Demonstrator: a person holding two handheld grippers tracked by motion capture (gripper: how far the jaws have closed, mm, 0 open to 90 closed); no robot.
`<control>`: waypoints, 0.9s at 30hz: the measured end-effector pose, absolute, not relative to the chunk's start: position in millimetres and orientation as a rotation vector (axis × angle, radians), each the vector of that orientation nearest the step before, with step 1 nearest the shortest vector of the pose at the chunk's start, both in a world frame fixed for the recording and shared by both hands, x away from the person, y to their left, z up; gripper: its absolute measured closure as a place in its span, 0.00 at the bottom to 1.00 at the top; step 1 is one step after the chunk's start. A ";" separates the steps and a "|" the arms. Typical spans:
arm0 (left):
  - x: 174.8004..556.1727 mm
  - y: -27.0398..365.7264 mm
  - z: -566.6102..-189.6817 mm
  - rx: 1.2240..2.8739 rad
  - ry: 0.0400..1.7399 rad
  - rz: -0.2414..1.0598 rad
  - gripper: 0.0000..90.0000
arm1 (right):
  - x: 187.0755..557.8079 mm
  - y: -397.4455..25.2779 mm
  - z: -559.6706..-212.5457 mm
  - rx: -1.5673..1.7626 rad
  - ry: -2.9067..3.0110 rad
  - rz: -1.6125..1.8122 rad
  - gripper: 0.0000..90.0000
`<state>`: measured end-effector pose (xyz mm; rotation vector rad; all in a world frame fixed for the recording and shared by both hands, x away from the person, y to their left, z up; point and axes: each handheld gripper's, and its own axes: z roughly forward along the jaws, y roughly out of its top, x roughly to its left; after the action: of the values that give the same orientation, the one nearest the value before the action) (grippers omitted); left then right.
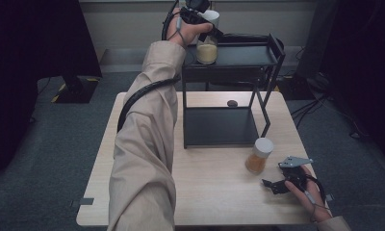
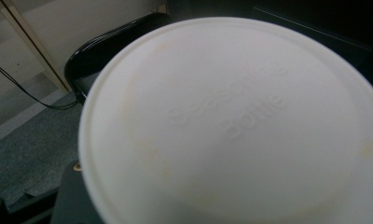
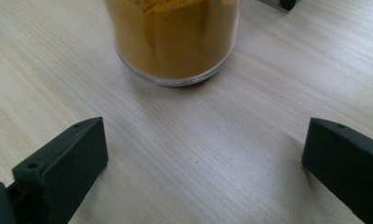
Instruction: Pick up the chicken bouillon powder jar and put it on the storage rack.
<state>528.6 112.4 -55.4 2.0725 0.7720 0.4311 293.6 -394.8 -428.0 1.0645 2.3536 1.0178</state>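
My left tool (image 1: 198, 14) is up at the far shelf (image 1: 238, 54), looks clamped on the tall jar (image 1: 207, 43) of pale powder standing on its top tier, though I can't really see the jaws. Its white lid (image 2: 236, 126) reads "Seasoning Bottle". On the counter (image 1: 200, 192), my right tool (image 1: 275, 185) sits with jaws wide apart, near the small jar (image 3: 173, 37) of orange powder, not touching.

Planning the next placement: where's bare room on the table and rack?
Free: the table's left half beside the sleeve, the front strip between the right gripper and the sleeve, the rack's lower shelf, and the top shelf right of the pale-powder jar. Crowded: the right front, where the orange-powder jar stands just ahead of the open gripper.
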 end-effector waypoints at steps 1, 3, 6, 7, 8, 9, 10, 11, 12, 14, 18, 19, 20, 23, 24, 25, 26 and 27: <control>528.4 112.3 -55.6 2.072 0.771 0.432 0.39 | 293.6 -394.8 -428.0 1.064 2.353 1.018 0.00; 527.2 111.5 -56.4 2.070 0.774 0.439 0.38 | 293.6 -394.8 -428.1 1.064 2.353 1.018 0.00; 520.8 108.3 -58.0 2.053 0.811 0.488 0.25 | 293.5 -394.7 -428.0 1.065 2.353 1.018 0.00; 519.6 110.4 -59.0 2.038 0.822 0.482 0.21 | 293.5 -394.7 -428.1 1.065 2.353 1.018 0.00; 518.2 111.9 -59.7 2.028 0.828 0.476 0.18 | 293.5 -394.7 -428.0 1.065 2.353 1.018 0.00; 516.0 112.8 -59.4 2.027 0.826 0.481 0.14 | 293.5 -394.7 -428.0 1.065 2.353 1.018 0.00; 513.7 113.5 -59.9 2.020 0.825 0.487 0.12 | 293.5 -394.7 -428.0 1.065 2.353 1.017 0.00; 511.4 114.9 -60.4 2.012 0.821 0.487 0.09 | 293.4 -394.7 -428.0 1.065 2.353 1.018 0.00; 509.4 116.5 -60.5 2.009 0.817 0.485 0.06 | 293.5 -394.7 -428.1 1.064 2.353 1.018 0.00; 504.2 121.0 -62.9 1.994 0.811 0.480 0.04 | 293.5 -394.7 -428.0 1.065 2.353 1.017 0.00; 493.6 130.3 -70.8 1.965 0.803 0.487 0.01 | 293.5 -394.7 -428.0 1.065 2.354 1.018 0.00; 491.1 132.7 -72.6 1.960 0.799 0.488 0.01 | 293.5 -394.8 -428.0 1.066 2.354 1.018 0.00; 489.7 136.5 -73.8 1.963 0.783 0.480 0.01 | 293.5 -394.7 -427.9 1.066 2.354 1.018 0.00; 483.9 145.9 -80.3 1.953 0.759 0.467 0.01 | 293.5 -394.8 -428.0 1.066 2.354 1.018 0.00; 482.4 148.7 -82.6 1.951 0.749 0.458 0.01 | 293.5 -394.7 -427.9 1.066 2.354 1.018 0.00; 480.8 151.0 -84.6 1.953 0.740 0.448 0.01 | 293.5 -394.7 -428.0 1.066 2.353 1.017 0.00; 478.7 153.5 -87.3 1.950 0.732 0.444 0.01 | 293.4 -394.7 -428.0 1.065 2.353 1.017 0.00; 476.3 155.8 -90.6 1.941 0.731 0.438 0.01 | 293.4 -394.7 -428.0 1.064 2.353 1.017 0.00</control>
<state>476.3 155.8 -90.6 1.9410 0.7314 0.4379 293.4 -394.7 -428.0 1.0645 2.3528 1.0168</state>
